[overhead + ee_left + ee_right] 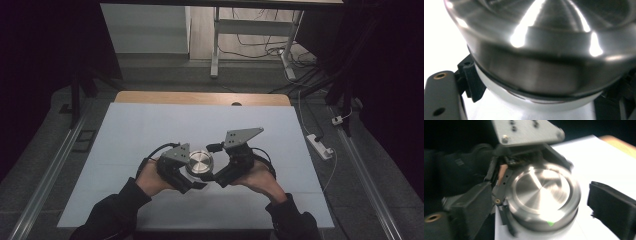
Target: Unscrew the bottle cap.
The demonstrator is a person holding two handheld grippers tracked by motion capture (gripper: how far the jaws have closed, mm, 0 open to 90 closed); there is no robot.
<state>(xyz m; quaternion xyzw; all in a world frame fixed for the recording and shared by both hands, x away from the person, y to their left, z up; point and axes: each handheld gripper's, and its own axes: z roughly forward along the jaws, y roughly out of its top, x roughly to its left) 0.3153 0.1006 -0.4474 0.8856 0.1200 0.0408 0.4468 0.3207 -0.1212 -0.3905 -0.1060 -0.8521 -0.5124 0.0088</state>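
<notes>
Polished metal fills the left gripper view from edge to edge: a round silver container (544,62) with a brushed, domed lid, a dark seam running under the lid's rim and a paler body below it, so close that nothing of its inside can be seen; the lid is on, and what it holds cannot be told. Left hand-held gripper (186,176) is clenched on this container, one black jaw pressed against its side at the lower left of that view. From the high view, the container (200,163) sits near the middle of the white surface (150,130), between the two hands, with the left hand (150,179) coming up from the bottom edge. Right hand-held gripper (216,177) stands just beside the container on its other side; in the right gripper view its jaws are spread to either side of the lidded container (541,195), the right-hand jaw well clear of the metal with white surface showing between, so it is released and grips nothing. Its grey three-cornered plate (242,136) tilts up toward the far side. Around the pair, the white surface lies bare out to all its edges, with most room toward the far edge, where a strip of wood (200,98) shows beyond the white. A power strip (320,146) lies on the floor off the right edge.
</notes>
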